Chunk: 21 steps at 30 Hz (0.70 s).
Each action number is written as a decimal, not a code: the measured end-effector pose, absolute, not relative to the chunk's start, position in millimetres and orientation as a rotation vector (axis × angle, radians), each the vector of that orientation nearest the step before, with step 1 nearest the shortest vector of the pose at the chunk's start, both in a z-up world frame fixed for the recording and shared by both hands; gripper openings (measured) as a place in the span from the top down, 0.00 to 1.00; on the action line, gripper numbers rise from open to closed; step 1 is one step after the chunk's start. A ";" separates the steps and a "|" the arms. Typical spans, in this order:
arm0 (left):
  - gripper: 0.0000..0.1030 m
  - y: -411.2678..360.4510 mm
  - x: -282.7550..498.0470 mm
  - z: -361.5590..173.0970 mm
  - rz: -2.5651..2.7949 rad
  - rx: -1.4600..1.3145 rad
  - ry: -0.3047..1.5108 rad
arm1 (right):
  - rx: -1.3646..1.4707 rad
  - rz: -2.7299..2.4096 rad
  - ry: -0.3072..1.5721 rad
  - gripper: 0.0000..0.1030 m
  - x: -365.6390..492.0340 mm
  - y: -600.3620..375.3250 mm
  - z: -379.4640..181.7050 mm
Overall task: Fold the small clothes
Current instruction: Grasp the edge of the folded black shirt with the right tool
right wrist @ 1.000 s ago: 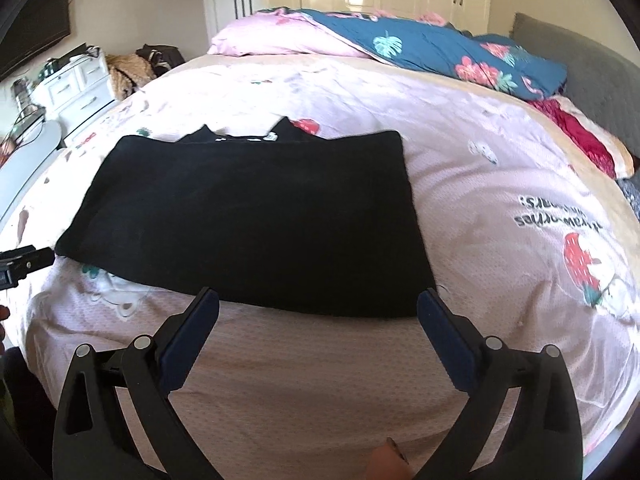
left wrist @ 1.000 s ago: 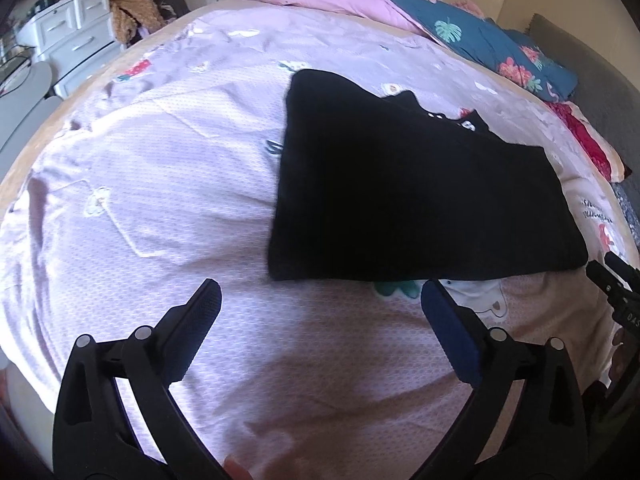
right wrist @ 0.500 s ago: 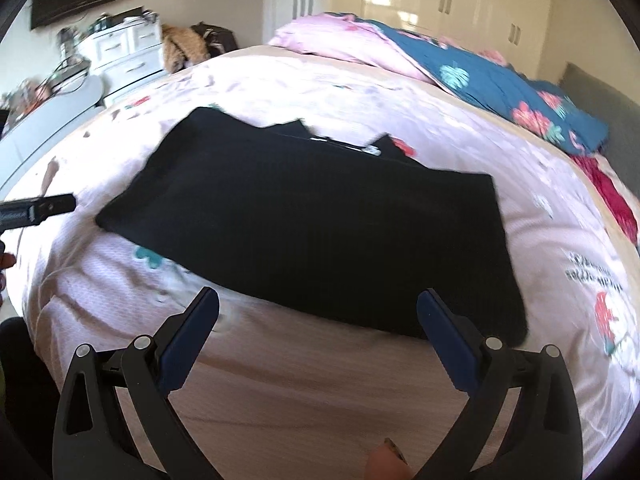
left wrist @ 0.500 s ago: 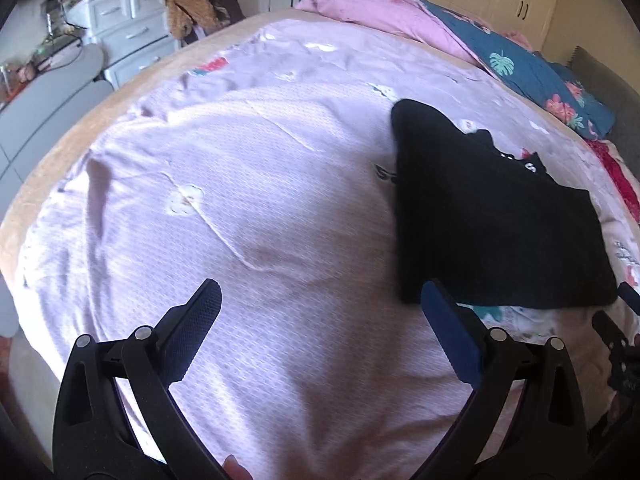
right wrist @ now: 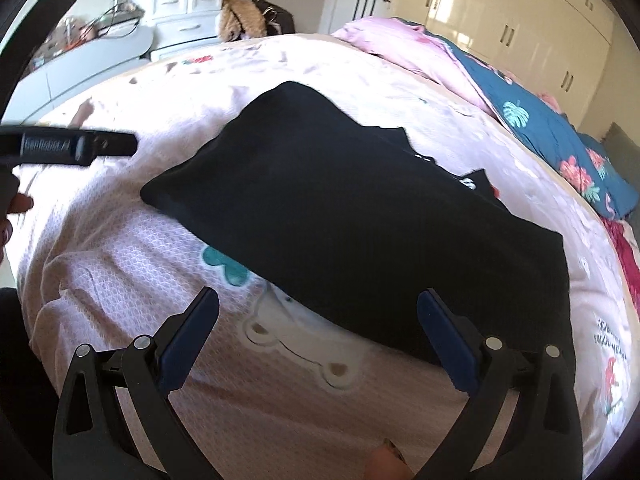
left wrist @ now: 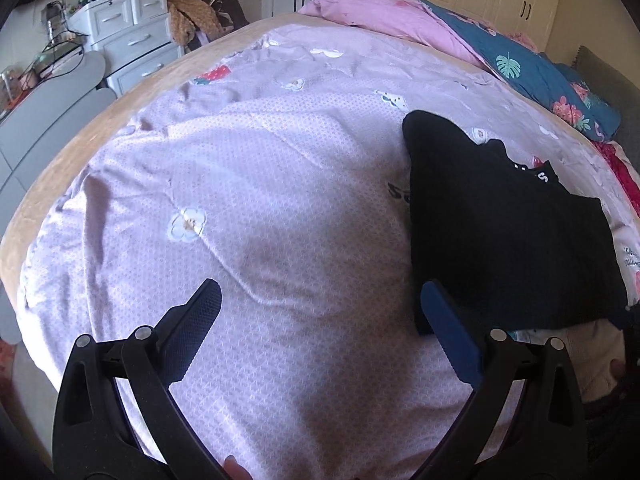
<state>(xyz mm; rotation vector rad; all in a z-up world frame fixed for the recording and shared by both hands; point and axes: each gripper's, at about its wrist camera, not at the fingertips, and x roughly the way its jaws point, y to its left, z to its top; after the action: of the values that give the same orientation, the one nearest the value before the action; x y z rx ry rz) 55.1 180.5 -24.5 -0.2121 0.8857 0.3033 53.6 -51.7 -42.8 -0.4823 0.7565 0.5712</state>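
A black folded garment [left wrist: 500, 224] lies flat on the pink bedspread [left wrist: 260, 200]; it also shows in the right wrist view [right wrist: 360, 216], with white lettering at its far edge. My left gripper [left wrist: 320, 300] is open and empty, above bare bedspread, its right finger near the garment's near left corner. My right gripper [right wrist: 318, 308] is open and empty, just before the garment's near edge. The left gripper also shows at the left in the right wrist view [right wrist: 68, 146].
Pink and blue floral pillows and duvet [left wrist: 500, 52] lie at the head of the bed. A white drawer unit [left wrist: 128, 36] and a grey desk [left wrist: 48, 96] stand left of the bed. White wardrobes [right wrist: 520, 28] line the far wall.
Both grippers have swung left. The garment slid to the right in the left wrist view. The right gripper now faces the garment's left part, with the left gripper closer in view.
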 end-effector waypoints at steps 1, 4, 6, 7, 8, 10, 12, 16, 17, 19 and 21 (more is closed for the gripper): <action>0.09 181.3 58.2 -23.9 0.303 -0.213 0.884 | -0.493 0.576 0.753 0.04 53.8 -46.4 -45.5; 0.09 183.9 67.8 -22.3 0.301 -0.224 0.880 | -0.522 0.580 0.750 0.04 55.7 -34.4 -52.2; 0.09 185.1 75.2 -21.2 0.299 -0.225 0.877 | -0.538 0.584 0.749 0.04 58.3 -26.1 -56.4; 0.09 185.2 78.4 -20.9 0.299 -0.223 0.877 | -0.543 0.588 0.747 0.04 59.7 -22.8 -58.1; 0.09 185.3 83.1 -20.3 0.300 -0.218 0.876 | -0.548 0.587 0.746 0.04 60.9 -19.5 -59.9; 0.09 184.8 89.8 -19.8 0.297 -0.214 0.875 | -0.565 0.578 0.733 0.04 63.0 -11.8 -63.3; 0.09 185.1 95.4 -19.9 0.298 -0.212 0.875 | -0.583 0.571 0.717 0.04 66.1 -3.3 -65.5; 0.09 187.0 103.8 -22.3 0.292 -0.222 0.880 | -0.588 0.565 0.711 0.04 74.0 8.1 -66.2; 0.09 187.0 106.0 -23.4 0.292 -0.223 0.884 | -0.588 0.565 0.712 0.04 76.1 10.2 -66.3; 0.09 188.2 110.3 -26.0 0.293 -0.227 0.888 | -0.590 0.563 0.706 0.04 81.0 15.1 -66.6; 0.09 189.6 114.6 -28.4 0.293 -0.235 0.893 | -0.594 0.561 0.697 0.04 85.1 18.3 -66.5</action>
<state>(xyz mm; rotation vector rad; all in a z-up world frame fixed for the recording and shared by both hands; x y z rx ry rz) 114.6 189.6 -28.4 -0.2355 0.8931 0.2931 85.1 18.3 -66.5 -0.5937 0.6966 0.5613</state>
